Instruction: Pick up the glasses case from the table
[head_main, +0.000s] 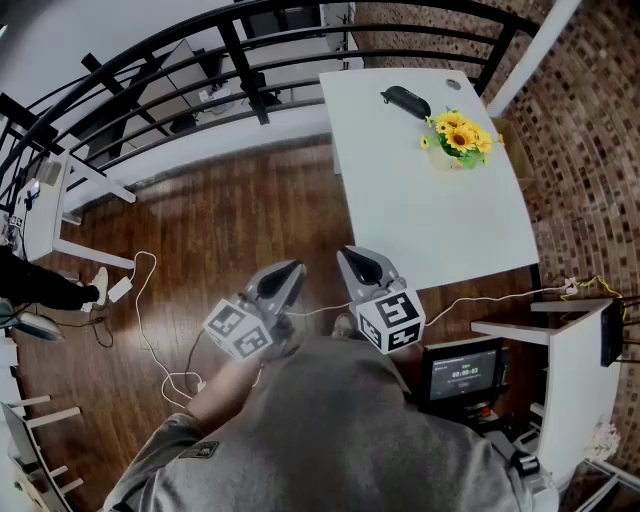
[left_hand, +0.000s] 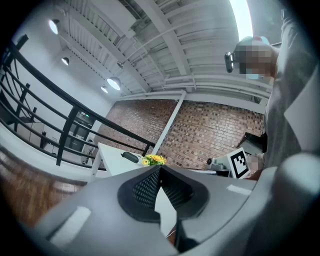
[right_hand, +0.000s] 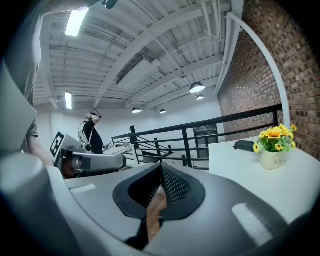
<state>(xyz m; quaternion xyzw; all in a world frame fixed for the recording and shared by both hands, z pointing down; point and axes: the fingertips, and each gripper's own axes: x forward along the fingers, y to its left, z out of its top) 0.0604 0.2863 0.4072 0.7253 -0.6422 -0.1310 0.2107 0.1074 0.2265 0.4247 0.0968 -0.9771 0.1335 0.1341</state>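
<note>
The dark glasses case (head_main: 405, 100) lies at the far end of the white table (head_main: 420, 210), beside a pot of yellow flowers (head_main: 460, 138). Both grippers hang close to my body, short of the table's near edge and far from the case. My left gripper (head_main: 292, 271) has its jaws together with nothing between them, and so does my right gripper (head_main: 350, 256). The left gripper view shows the case (left_hand: 131, 157) small and distant over the shut jaws of the left gripper (left_hand: 159, 168). In the right gripper view the case (right_hand: 245, 145) lies behind the flowers (right_hand: 274, 135), beyond the right gripper (right_hand: 161, 166).
A black railing (head_main: 230, 60) runs along the left and far side. The floor (head_main: 230, 230) is wood, with white cables (head_main: 150, 330) on it. A second white desk with a small screen (head_main: 462, 372) stands at the right. Brick wall (head_main: 590, 150) lies behind the table.
</note>
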